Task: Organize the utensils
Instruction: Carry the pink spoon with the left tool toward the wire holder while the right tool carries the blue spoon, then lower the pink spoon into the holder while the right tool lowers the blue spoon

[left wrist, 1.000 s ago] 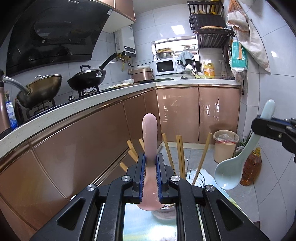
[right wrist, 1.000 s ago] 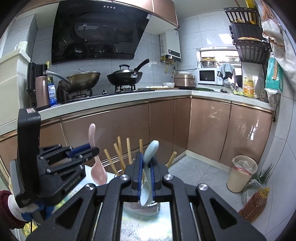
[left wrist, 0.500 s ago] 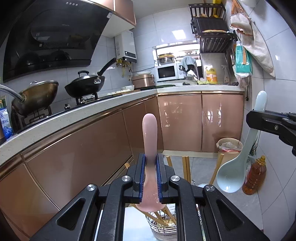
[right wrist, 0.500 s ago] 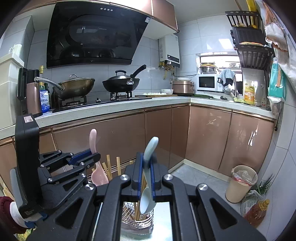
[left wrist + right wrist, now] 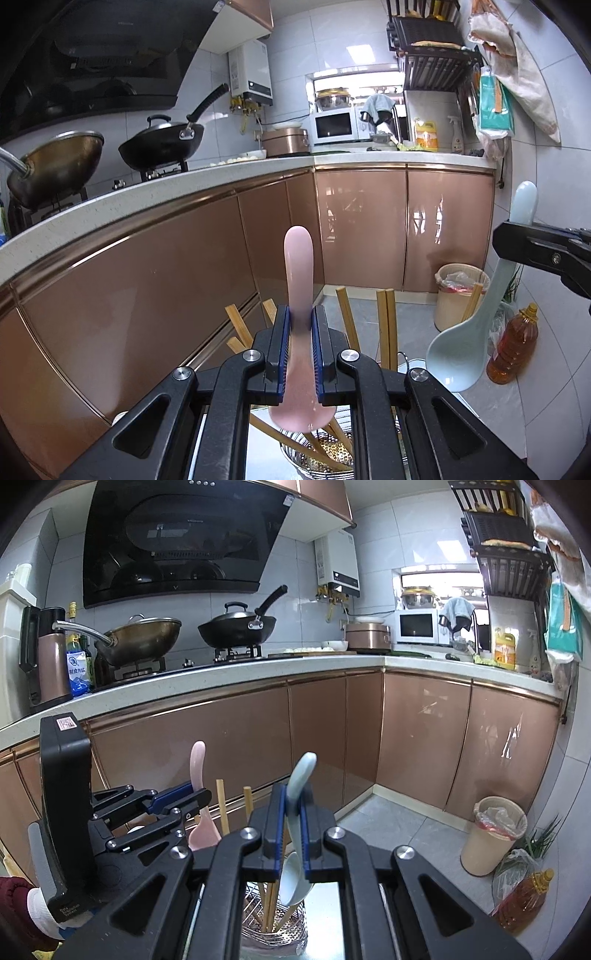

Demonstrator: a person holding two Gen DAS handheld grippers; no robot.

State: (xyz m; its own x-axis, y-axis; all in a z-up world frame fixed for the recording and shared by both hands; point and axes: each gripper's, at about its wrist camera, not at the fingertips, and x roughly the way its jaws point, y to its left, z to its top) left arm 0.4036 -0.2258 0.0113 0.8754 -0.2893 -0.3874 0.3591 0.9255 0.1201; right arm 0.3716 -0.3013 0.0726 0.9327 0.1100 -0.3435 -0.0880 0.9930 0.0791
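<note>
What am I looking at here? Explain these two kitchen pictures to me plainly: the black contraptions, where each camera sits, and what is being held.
There is no robot. A person holds a two-finger clamp tool in each hand, and a wide-angle camera on each tool looks forward along its fingers. One picture is taken from the left tool, the other from the right.

The left gripper is shut on a pink spoon, handle up. The right gripper is shut on a pale blue spoon. Each tool also shows at the edge of the other's picture.

Below both sits a metal mesh utensil holder with wooden chopsticks standing in it. Behind are kitchen cabinets and a worktop with woks.
</note>
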